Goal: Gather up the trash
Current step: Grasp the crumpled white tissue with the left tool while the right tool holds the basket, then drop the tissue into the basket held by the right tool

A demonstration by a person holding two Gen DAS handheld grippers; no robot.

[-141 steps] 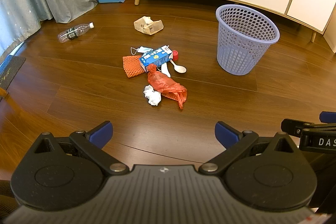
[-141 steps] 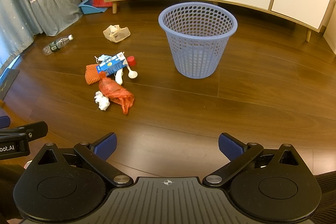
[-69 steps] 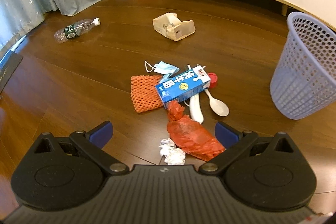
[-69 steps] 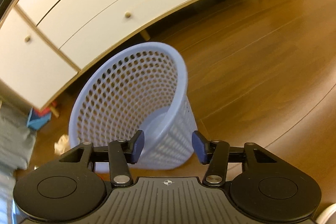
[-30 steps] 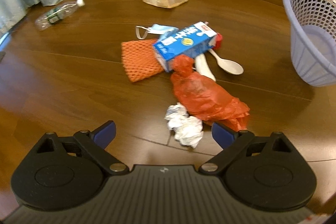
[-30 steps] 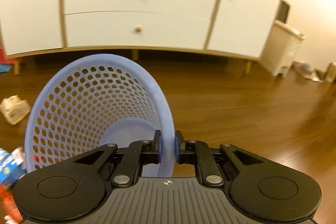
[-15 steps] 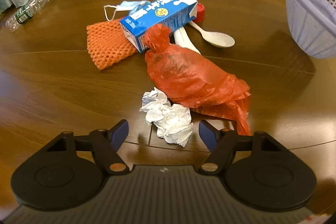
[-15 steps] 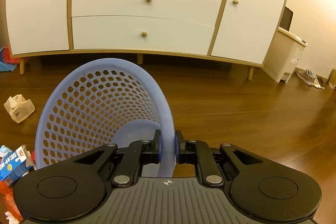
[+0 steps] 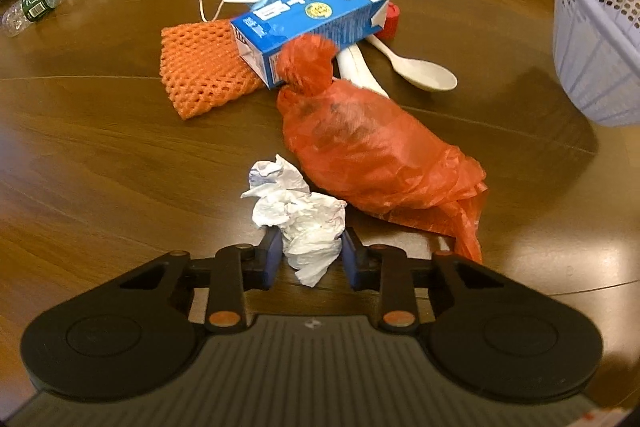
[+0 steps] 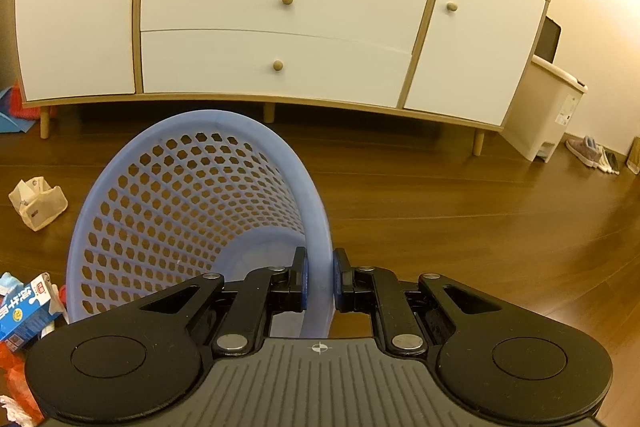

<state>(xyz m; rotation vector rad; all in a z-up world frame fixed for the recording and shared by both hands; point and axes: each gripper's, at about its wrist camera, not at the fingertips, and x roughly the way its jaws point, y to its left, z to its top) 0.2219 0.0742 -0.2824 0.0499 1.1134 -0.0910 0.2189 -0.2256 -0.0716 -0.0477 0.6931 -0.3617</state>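
My left fingers point(image 9: 308, 253) are closed on the tissue point(image 9: 298, 213), pinching its near end while it lies on the floor point(image 9: 100, 155) just beside the red bag point(image 9: 372, 151). My right fingers point(image 10: 319, 279) clamp the basket point(image 10: 192, 211) by its rim, one inside and one outside, with the basket tipped toward the pile. To do this well, I should squeeze firmly since only a loose tail of paper sits between the pads, lift straight up so the bag does not drag along, then carry it over the basket's mouth and let go well inside. The carton point(image 9: 312, 23), net point(image 9: 200, 67) and spoon point(image 9: 420, 71) wait beyond.
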